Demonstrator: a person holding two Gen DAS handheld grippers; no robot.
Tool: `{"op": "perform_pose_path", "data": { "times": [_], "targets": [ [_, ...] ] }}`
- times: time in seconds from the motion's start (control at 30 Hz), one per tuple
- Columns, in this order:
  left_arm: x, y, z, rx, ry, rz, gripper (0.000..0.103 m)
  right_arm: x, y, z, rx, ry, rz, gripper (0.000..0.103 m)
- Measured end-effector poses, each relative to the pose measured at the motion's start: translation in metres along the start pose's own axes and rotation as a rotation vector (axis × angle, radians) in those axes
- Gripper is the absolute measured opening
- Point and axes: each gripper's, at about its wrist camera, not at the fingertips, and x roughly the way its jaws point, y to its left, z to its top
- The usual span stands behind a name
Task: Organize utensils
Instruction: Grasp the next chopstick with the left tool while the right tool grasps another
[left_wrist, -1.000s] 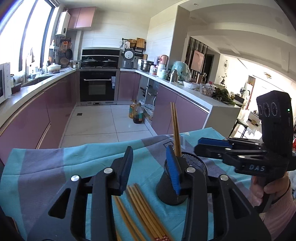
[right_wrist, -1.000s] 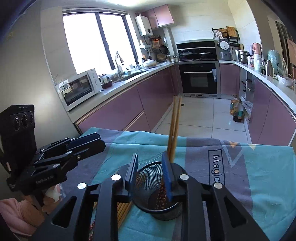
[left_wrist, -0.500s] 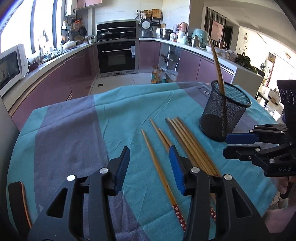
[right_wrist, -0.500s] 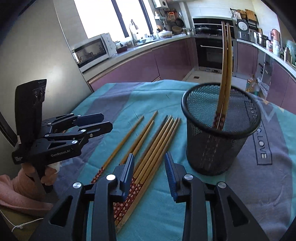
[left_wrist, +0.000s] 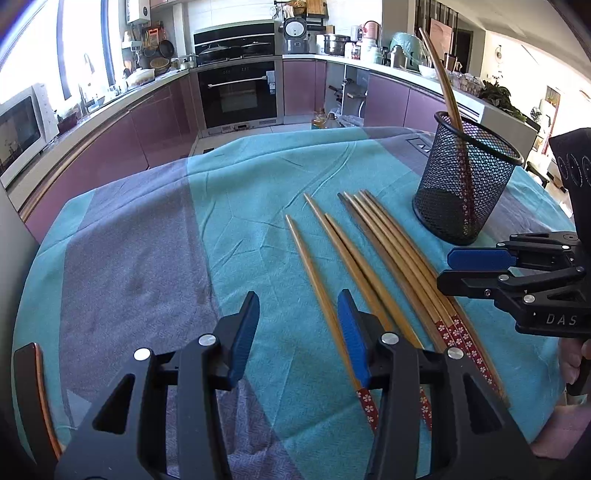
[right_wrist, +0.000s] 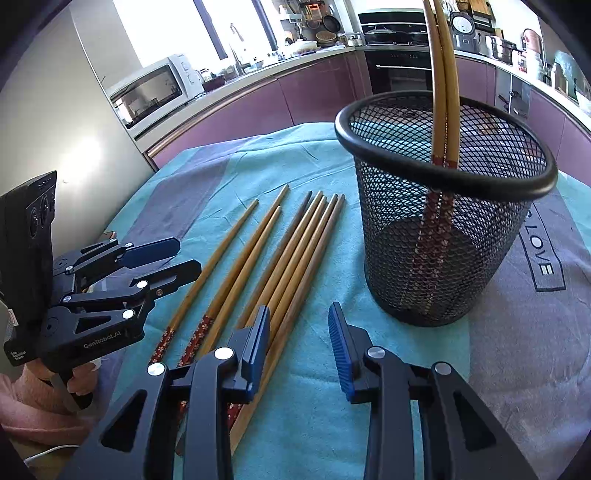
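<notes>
A black mesh cup (left_wrist: 466, 184) (right_wrist: 447, 206) stands on the teal cloth and holds two wooden chopsticks (right_wrist: 443, 96) leaning upright. Several more chopsticks (left_wrist: 373, 258) (right_wrist: 273, 266) with red flowered ends lie side by side on the cloth, left of the cup. My left gripper (left_wrist: 299, 332) is open and empty, low over the cloth beside the leftmost chopstick (left_wrist: 317, 291). My right gripper (right_wrist: 297, 347) is open and empty, just right of the chopstick ends and in front of the cup. It also shows in the left wrist view (left_wrist: 476, 269).
The table carries a teal and grey cloth (left_wrist: 147, 240) with its edge close at the left and front. Purple kitchen cabinets (left_wrist: 122, 140), an oven (left_wrist: 240, 92) and a microwave (right_wrist: 151, 92) stand beyond. A phone-like object (left_wrist: 33, 398) lies at the left edge.
Both grippers have pulled back and up from the cup, leaving two chopsticks inside it. They now sit lower over the loose chopsticks on the cloth.
</notes>
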Motion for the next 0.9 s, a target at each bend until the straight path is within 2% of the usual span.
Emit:
{"op": "perform_pose_path", "data": {
  "times": [0.3,0.77,0.9],
  "targets": [
    [0.009,0.000,-0.001,-0.005,0.030,-0.020,0.043,0.008,0.007,0.003,-0.025,0.004,-0.048,0.031],
    [0.025,0.006,0.003,-0.029,0.062,-0.069,0.040,0.015,0.010,0.008,-0.061,0.009,-0.130,0.024],
    [0.031,0.003,0.008,-0.021,0.069,-0.061,0.034,0.019,0.009,0.011,-0.045,-0.001,-0.138,0.021]
  ]
}}
